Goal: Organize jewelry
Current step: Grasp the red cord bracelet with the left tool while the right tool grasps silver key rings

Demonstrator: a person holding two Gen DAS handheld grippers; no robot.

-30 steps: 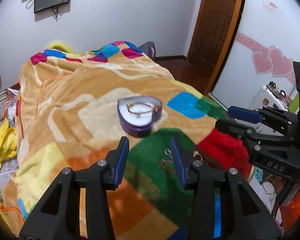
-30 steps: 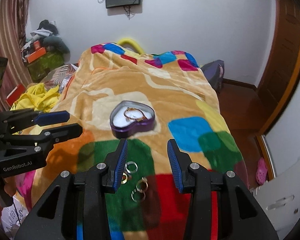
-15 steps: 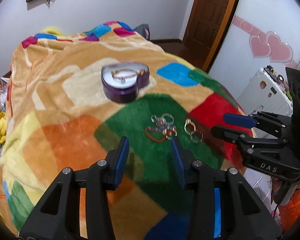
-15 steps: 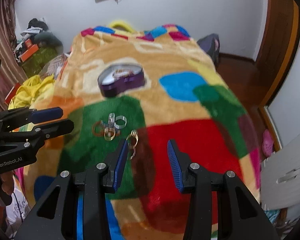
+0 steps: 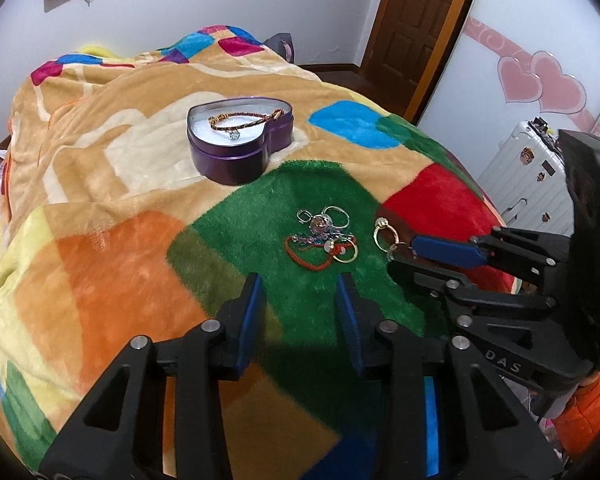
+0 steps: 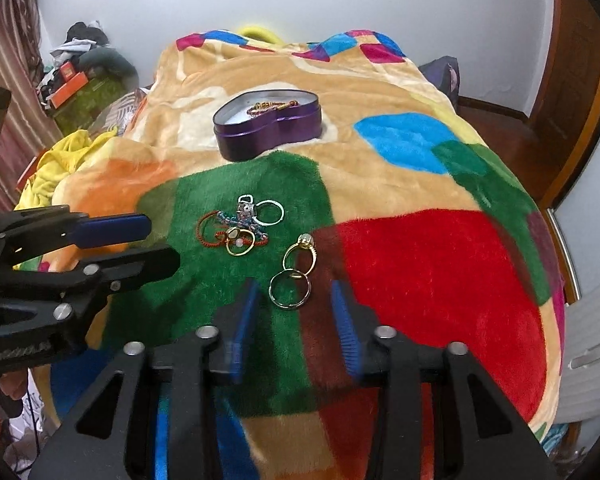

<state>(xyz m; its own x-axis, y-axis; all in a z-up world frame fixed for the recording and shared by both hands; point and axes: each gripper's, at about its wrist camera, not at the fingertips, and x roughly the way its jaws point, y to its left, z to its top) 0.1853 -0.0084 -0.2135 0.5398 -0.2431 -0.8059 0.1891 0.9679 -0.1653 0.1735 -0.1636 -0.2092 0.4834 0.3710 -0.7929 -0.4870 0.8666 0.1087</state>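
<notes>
A bedroom with white walls; a plush patchwork blanket in tan, green, red and blue covers the bed and fills the middle of both views. At upper centre sits the purple heart-shaped tin, lid off, with a braided brown bracelet on its white lining. On the green patch, centre frame, lies a tangle of red cord, beaded chain and silver and gold rings. Just below and to the right of it lie a gold ring with a pale stone and a plain metal ring.

My right gripper is spread, holding nothing, its blue pads flanking the plain ring. My left gripper is likewise spread and empty, low centre in its own view.

Risks, as I judge them: the deep pile may let a thin ring sink or tip away as I close; the two rings touch, so both may lift together.

Against half a second ago, my right fingers are nearer the two rings, which then lay above my fingertips.
</notes>
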